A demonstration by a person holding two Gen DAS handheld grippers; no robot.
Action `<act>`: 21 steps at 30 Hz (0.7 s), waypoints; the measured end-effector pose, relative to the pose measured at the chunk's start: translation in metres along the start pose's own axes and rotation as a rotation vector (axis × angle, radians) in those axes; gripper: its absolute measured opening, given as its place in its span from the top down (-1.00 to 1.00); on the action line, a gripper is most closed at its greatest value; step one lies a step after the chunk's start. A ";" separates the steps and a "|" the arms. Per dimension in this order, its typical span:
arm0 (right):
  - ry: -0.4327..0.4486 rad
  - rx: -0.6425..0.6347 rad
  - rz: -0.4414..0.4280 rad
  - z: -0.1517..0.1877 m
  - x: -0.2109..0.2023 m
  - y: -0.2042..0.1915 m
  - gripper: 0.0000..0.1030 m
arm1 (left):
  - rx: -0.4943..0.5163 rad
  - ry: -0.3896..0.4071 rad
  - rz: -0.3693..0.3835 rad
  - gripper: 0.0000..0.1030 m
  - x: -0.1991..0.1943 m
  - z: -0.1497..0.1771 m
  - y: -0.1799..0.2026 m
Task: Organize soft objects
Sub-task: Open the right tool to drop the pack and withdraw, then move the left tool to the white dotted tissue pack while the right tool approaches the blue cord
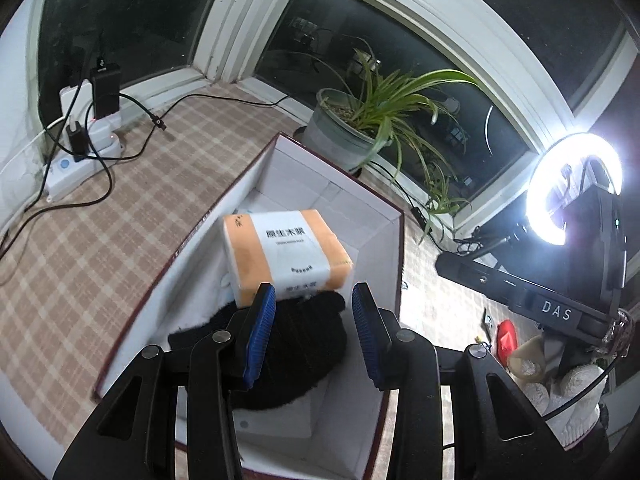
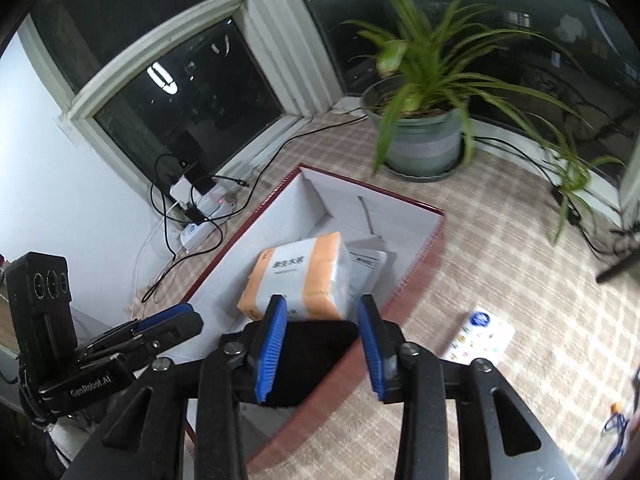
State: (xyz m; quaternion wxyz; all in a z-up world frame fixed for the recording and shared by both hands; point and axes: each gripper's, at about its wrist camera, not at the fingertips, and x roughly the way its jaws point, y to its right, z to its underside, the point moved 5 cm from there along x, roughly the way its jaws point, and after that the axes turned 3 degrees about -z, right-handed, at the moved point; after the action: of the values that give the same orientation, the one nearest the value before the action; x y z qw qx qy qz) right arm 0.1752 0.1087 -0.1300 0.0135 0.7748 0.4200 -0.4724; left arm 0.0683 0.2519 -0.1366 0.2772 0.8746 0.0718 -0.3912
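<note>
Your left tongs [image 1: 314,336] and right tongs [image 2: 322,346] both stand open, with nothing pressed between the pads. They hover over the open box [image 1: 396,216] on the checked bench [image 1: 120,200]. Inside it you have one black knitted cloth [image 1: 296,352], soft and light, so pinch a thick fold. One orange tissue pack [image 1: 286,256] leans on it; it is squashy, so hold it across the short sides. A second pack [image 2: 366,270] lies behind.

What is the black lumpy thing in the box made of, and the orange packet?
The black thing looks like knitted wool or fleece: matte, fuzzy, slumped. The orange packet looks like tissues wrapped in thin glossy plastic film, slightly crinkled. The box seems to be cardboard, white inside.
</note>
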 end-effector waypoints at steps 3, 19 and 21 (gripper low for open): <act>0.025 0.027 0.005 0.012 -0.015 0.010 0.31 | 0.009 -0.003 0.002 0.28 -0.004 0.006 0.005; 0.164 0.212 0.126 0.117 -0.125 0.101 0.16 | 0.131 -0.019 0.064 0.22 -0.018 0.053 0.074; 0.182 0.250 0.138 0.132 -0.141 0.119 0.16 | 0.156 -0.025 0.073 0.15 -0.015 0.062 0.089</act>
State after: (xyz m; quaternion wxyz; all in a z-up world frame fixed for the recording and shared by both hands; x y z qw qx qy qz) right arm 0.1308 -0.1136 -0.1433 -0.0889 0.8369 0.3033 -0.4468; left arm 0.0483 0.1458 -0.1208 0.2231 0.8906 0.0059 -0.3962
